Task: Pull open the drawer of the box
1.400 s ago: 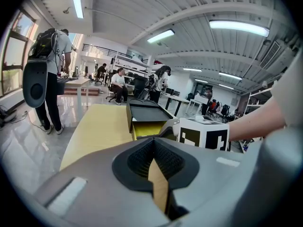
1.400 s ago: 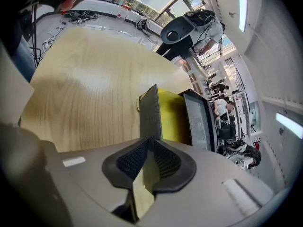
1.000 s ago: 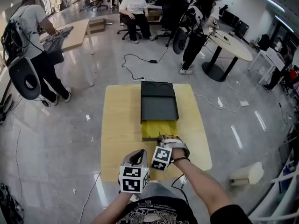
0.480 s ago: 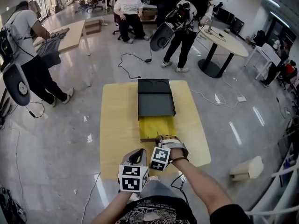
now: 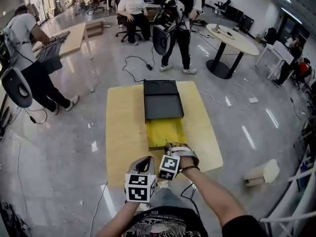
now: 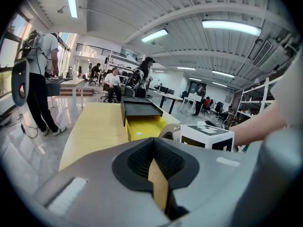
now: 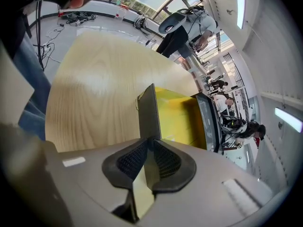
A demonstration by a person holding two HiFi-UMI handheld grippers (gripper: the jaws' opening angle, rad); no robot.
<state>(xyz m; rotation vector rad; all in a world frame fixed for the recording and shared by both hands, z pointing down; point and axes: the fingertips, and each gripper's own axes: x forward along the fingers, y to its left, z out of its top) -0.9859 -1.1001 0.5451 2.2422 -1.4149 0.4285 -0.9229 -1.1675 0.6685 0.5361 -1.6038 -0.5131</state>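
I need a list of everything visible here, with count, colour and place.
table: one, light wood, centre.
box: one, black, on the table's far half.
drawer: one, yellow inside, pulled out of the box.
round table: one, pale, far right.
cable: one, black, floor beyond the table.
people: at least three, background.
left tongs: one, grey, shut, empty, near the person.
right tongs: one, grey, shut on the drawer's front.

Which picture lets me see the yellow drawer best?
The head view: it looks down on the whole yellow drawer, pulled out of the dark box. The right gripper view shows its front panel pinched in the right gripper's jaws; the left gripper view sees it low, from the side.
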